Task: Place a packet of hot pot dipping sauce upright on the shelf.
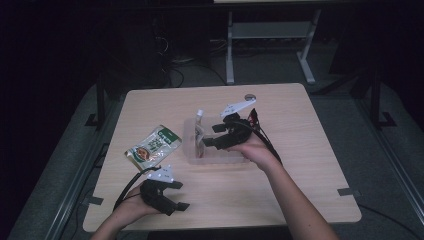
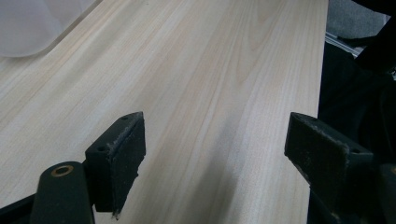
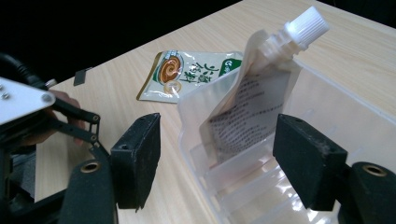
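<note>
Right gripper [image 1: 212,135] at the clear plastic bin [image 1: 192,152] near the table's [image 1: 300,165] middle, its 2 jaws spread wide and pinching nothing. Between and beyond those jaws in the right gripper view: a spouted pouch [image 3: 254,100] with a white screw cap, standing tilted against the bin's [image 3: 327,93] end wall, cap above the rim, printed text on its pale face. Not touched by either pad (a clear gap on both sides).

Flat on the wood just left of the bin, a green and white food packet [image 1: 153,147], apart from both tools.

Left gripper [image 1: 181,196] near the table's front edge, held in the person's left hand [image 1: 132,202], jaws likewise spread over bare wood, gripping nothing. Well apart from bin and packet.
</note>
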Tool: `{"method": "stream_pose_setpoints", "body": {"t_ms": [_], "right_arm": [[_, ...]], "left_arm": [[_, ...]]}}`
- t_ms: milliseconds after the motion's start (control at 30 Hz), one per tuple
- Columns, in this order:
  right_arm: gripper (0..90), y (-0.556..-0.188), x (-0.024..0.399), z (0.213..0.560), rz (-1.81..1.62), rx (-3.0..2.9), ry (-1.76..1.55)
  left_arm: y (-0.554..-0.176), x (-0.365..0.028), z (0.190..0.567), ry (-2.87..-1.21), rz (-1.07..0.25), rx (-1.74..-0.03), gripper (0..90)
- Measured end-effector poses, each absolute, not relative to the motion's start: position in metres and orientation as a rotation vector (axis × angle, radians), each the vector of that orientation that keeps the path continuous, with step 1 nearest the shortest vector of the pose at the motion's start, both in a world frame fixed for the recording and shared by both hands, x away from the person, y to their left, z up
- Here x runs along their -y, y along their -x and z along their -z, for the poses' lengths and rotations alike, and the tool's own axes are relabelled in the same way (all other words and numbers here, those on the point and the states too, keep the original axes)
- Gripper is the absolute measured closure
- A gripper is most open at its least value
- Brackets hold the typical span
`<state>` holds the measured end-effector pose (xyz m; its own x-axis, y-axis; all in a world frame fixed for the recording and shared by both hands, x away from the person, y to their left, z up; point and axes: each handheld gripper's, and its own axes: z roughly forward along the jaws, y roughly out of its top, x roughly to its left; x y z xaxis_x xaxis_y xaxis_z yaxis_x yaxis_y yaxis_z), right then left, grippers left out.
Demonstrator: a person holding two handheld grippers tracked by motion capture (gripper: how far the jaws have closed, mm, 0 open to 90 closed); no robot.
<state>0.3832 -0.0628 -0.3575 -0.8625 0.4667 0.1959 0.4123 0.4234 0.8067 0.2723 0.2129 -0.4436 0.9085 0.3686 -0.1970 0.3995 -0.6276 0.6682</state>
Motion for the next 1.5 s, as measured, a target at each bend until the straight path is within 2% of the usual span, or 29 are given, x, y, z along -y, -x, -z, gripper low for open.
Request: {"method": "stream_pose_setpoints", "body": {"t_ms": [500, 1000, 1500], "right_arm": [[27.4, -0.349, 0.091, 0.365, -1.397, -2.557, -0.802], [26.1, -0.304, 0.12, 0.395, -1.375, -2.561, -0.782], [24.7, -0.275, 0.148, 0.42, -1.361, -2.558, -0.842]], "left_arm": [[-0.272, -0.215, 0.441, -2.316, 0.009, -0.563, 19.3], [-0.271, -0.215, 0.442, -2.331, -0.007, -0.544, 21.1], [-0.273, -0.22, 0.438, -2.345, -0.03, -0.538, 21.6]]}}
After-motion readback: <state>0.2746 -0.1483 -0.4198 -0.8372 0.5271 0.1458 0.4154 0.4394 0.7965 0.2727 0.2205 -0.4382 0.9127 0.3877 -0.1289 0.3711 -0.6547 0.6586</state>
